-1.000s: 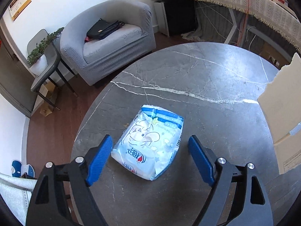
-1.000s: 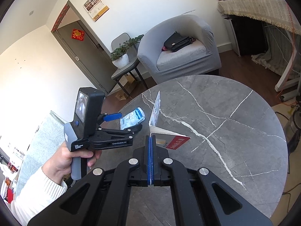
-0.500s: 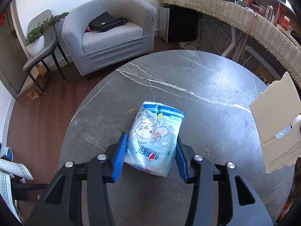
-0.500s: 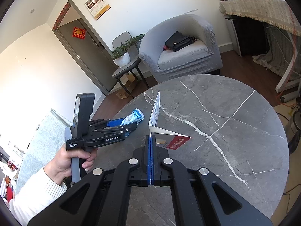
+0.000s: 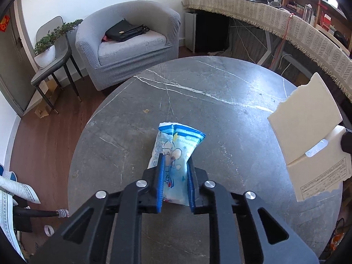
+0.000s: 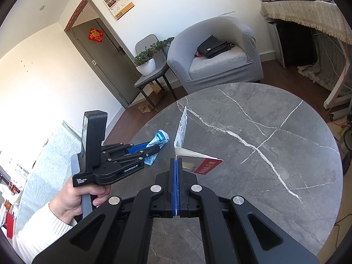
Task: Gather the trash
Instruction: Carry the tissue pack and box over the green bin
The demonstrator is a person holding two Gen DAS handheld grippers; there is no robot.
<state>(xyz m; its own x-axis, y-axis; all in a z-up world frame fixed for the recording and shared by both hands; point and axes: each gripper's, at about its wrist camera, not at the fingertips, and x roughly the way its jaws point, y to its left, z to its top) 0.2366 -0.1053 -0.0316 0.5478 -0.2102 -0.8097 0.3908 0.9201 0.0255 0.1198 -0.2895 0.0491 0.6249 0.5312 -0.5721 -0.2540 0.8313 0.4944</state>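
A blue and white snack wrapper (image 5: 178, 151) with a cartoon mouse is squeezed between the blue pads of my left gripper (image 5: 175, 160), lifted a little off the round grey marble table (image 5: 220, 88). The wrapper also shows in the right wrist view (image 6: 159, 139), held by the left gripper (image 6: 151, 149). My right gripper (image 6: 176, 165) is shut on a torn cardboard packet (image 6: 198, 162) with a red printed face and an upright flap. The same packet shows at the right of the left wrist view (image 5: 308, 138).
A grey armchair (image 5: 129, 44) with a black bag stands beyond the table. A side chair with a potted plant (image 5: 47, 48) is to its left. A fringed counter (image 5: 275, 17) runs along the right. A small crumb (image 5: 145, 110) lies on the table.
My left gripper closed on the wrapper, crumpling it narrower, and raised it off the table. My right gripper stayed shut on the cardboard packet and barely moved.
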